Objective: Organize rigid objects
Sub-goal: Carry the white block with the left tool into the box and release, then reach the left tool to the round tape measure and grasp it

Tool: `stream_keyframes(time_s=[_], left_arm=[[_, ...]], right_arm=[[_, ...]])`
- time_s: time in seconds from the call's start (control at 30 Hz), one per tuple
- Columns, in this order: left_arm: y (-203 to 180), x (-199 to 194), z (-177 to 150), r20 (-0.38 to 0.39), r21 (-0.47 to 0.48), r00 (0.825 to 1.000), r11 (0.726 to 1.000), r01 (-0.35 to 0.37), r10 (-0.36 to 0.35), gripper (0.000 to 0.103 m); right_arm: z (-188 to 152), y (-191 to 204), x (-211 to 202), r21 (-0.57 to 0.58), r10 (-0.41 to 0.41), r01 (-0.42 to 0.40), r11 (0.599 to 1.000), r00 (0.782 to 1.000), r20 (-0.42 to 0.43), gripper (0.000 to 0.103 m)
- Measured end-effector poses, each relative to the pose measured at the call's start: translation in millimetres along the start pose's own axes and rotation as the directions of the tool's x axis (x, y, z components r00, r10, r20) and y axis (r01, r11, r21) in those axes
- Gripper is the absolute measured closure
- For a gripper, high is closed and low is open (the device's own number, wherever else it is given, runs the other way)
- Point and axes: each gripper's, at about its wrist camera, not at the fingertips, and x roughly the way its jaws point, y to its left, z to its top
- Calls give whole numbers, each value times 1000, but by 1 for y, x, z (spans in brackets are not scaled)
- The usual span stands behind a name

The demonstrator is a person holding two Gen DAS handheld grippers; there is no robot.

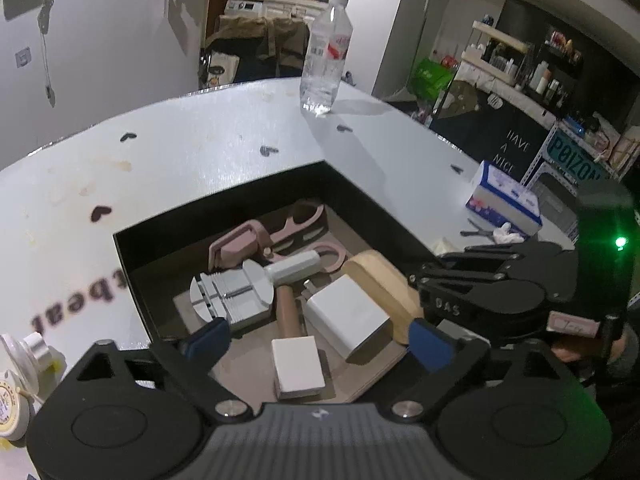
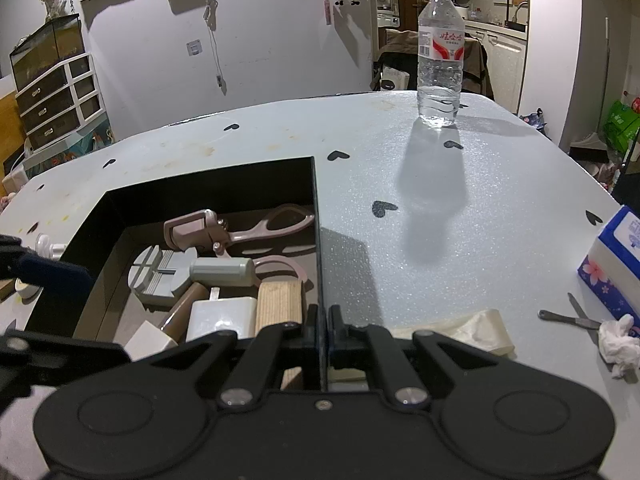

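The left gripper [image 1: 316, 344] points steeply downward with its jaws spread wide, the blue-padded fingertips [image 1: 210, 340] standing far apart and pressing on nothing. The right gripper [image 2: 323, 320] tilts downward at a similar slant, its two black fingers [image 2: 310, 320] drawn tight together — clamped on a thin upright black wall that runs between them. In the left wrist view the right gripper sits just to the right — a hand partly visible behind it, gripping its handle.
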Motion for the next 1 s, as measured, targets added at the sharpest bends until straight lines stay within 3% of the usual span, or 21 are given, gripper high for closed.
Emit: stream_keyframes(time_s=[0.3,0.6,0.77,0.93,1.0], left_arm=[[12,-26,-3,88,-19,994,998,-63,65,0],[60,-65,-18,170,-127,962,972,-196,216,0],[97,-81,-34,178,-250,926,926,-283,332,0],[126,-90,-55,158,-379,875,847,-374,457,0],[135,-89,-65,139,-422,863,817,-392,486,0]], right_arm=[[0,0,0,1,0,0,1000,1000,0,99],[0,-1,1,-3,-6,6,1000,1000,-1,99],[0,1,1,-4,-13,13,1000,1000,-3,99],[0,3,1,-4,-15,15,1000,1000,-4,99],[0,3,1,-5,-15,15,1000,1000,-3,99]])
